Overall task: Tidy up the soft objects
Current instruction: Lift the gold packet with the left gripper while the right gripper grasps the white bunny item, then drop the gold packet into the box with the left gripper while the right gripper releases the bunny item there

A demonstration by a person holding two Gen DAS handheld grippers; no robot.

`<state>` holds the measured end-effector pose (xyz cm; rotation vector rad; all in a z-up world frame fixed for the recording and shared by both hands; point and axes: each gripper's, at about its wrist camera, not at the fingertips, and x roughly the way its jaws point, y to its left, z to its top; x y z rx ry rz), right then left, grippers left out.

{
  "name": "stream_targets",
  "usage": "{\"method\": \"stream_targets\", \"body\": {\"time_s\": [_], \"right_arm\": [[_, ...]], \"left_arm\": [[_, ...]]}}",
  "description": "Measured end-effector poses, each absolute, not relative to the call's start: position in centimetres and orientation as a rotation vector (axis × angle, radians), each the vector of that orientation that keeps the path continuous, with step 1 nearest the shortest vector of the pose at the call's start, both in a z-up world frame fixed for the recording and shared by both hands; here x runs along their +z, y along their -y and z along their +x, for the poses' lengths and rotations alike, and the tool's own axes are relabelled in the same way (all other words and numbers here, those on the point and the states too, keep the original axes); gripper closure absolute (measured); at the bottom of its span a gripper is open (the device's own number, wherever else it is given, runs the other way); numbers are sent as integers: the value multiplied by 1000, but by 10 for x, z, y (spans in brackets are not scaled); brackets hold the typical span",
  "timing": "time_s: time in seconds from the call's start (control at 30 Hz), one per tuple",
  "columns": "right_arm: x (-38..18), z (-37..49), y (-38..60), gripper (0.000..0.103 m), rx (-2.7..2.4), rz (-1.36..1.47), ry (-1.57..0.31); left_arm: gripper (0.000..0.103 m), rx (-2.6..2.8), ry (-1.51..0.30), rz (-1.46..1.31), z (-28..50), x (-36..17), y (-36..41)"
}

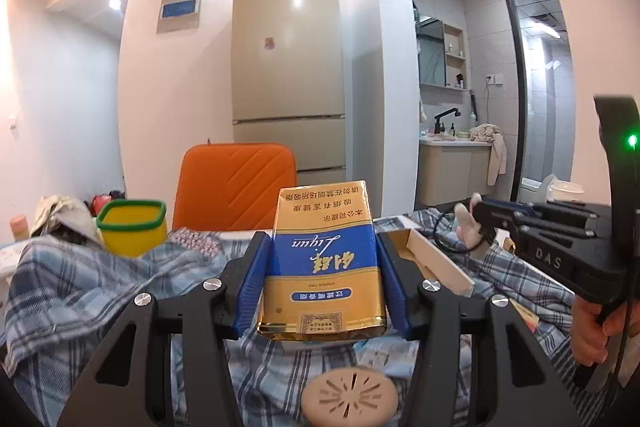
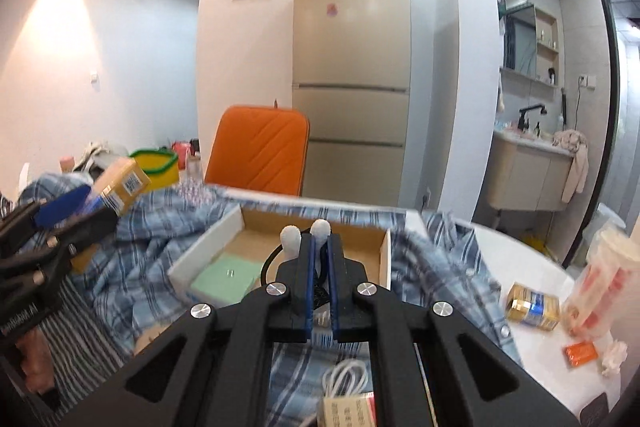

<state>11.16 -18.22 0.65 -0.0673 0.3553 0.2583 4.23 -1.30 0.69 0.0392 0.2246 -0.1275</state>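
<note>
Two boxes | cardboard tray [image 2: 380, 247] ahead | plaid cloth [image 2: 160, 235] (rumpled) around

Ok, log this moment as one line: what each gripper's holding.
left gripper: shut on gold-and-blue cigarette pack | right gripper: shut on black-corded item with two pale tips | below: plaid cloth, cardboard box

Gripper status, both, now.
Left gripper: shut on the gold-and-blue pack.
Right gripper: shut on a small white-tipped object.
</note>
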Motion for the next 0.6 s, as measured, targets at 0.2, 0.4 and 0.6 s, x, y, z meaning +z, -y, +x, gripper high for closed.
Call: {"method": "stream_targets", "body": {"time_s": [0.2, 0.4, 0.6], "right_arm": [[16, 133, 176, 97, 228, -48, -327], [-6, 166, 173, 97, 201, -38, -435], [-42, 192, 177, 97, 205, -18, -620]], "left_arm": [[52, -113, -183, 23, 72, 19, 11], [52, -91, -232, 5, 106, 10, 12], [52, -104, -340, 75, 119, -14, 26]]}}
